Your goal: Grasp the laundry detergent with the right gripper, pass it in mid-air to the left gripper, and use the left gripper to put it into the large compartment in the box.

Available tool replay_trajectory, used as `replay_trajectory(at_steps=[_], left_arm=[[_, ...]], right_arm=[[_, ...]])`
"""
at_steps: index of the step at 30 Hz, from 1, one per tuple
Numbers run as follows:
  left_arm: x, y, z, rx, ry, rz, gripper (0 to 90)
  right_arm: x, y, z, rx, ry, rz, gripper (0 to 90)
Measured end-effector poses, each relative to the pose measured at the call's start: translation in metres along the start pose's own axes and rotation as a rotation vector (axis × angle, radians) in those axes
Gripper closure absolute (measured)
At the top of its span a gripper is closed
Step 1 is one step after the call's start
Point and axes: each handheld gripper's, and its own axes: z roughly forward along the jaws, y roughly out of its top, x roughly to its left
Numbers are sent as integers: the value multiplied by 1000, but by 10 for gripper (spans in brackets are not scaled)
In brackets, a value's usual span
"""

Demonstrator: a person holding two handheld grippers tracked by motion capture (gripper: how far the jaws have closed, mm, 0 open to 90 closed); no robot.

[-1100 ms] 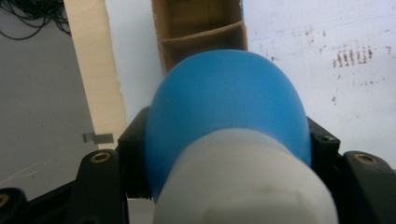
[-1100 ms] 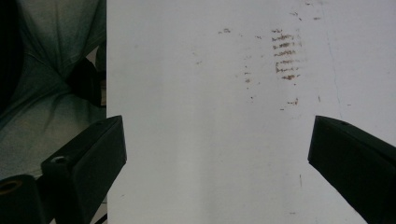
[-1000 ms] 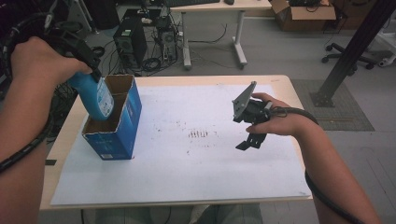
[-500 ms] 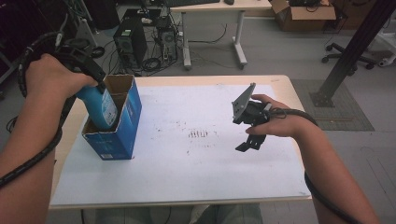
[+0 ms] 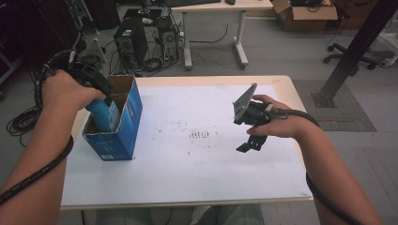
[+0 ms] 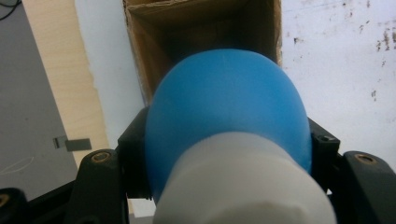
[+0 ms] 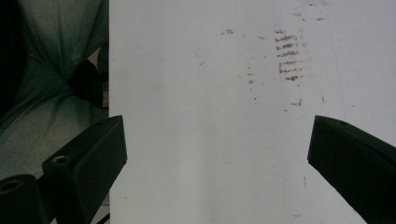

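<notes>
A blue bottle [image 5: 105,116] with a white cap [image 6: 243,184] hangs half inside an open blue cardboard box [image 5: 126,129] at the table's left side. My left gripper [image 5: 99,99] is shut on the bottle, its black jaws pressing both sides of the bottle's body [image 6: 224,102]. In the left gripper view the box's brown inside [image 6: 201,28] lies just beyond the bottle. My right gripper [image 5: 251,143] hovers over the white sheet [image 5: 197,168] at the right, tilted down and open. Nothing is between its jaws, which stand wide apart [image 7: 217,149].
Faint brown marks [image 5: 199,135] dot the middle of the white sheet. The table's wooden edge [image 5: 75,136] runs left of the box. Beyond the table stand a computer tower [image 5: 126,40], a desk and loose cables on the floor.
My left hand has sunk, taking the blue bottle from above the box's rim down into the box. The right hand has stayed where it was.
</notes>
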Motion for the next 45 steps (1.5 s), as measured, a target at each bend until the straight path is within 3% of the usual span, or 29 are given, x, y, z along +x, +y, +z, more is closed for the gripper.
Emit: replay_trajectory(at_steps=[18,45], left_arm=[[2,-3,44,20,10,-11,374],[-1,-2,71,39,28,-2,373]], right_arm=[[3,1,6,-7,9,-12,46],[3,-2,12,-4,18,0,47]])
